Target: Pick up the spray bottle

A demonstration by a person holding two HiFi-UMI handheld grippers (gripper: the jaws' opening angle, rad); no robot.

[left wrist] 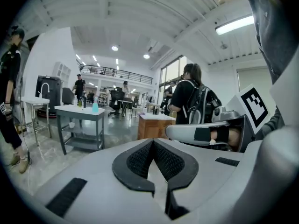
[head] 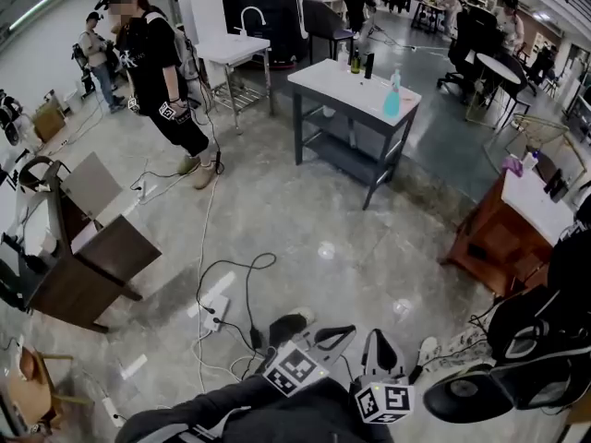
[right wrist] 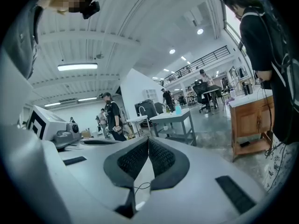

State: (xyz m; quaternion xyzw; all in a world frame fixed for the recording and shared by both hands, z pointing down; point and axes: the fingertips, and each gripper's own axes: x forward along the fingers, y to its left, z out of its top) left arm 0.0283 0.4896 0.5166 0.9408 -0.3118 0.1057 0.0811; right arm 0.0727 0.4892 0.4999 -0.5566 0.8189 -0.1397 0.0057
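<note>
The left gripper [left wrist: 153, 142] is pressed together: its jaws meet at the tips, and nothing is held between them. The right gripper [right wrist: 148, 139] is likewise closed, jaw against jaw, with nothing gripped. In the head view both grippers are seen low at the bottom edge, side by side, each with its marker cube, and are pointed across the floor [head: 323, 220] toward the table [head: 323, 79].

The spray bottle [head: 392, 95], pale blue with a white head, is stood upright on the white top of this grey-framed table, near the top's right-hand corner. It is well apart from both grippers and is touched by neither. Two dark bottles [head: 368, 65] are stood further back on the same top. A lower shelf [head: 346, 155] is fitted beneath it.

A wooden cabinet [head: 494, 243] is placed to the right of the table. A person in black [head: 162, 72] is seen to its left. Cables [head: 231, 280] and a power strip [head: 214, 312] are laid on the floor between the grippers and the table.
</note>
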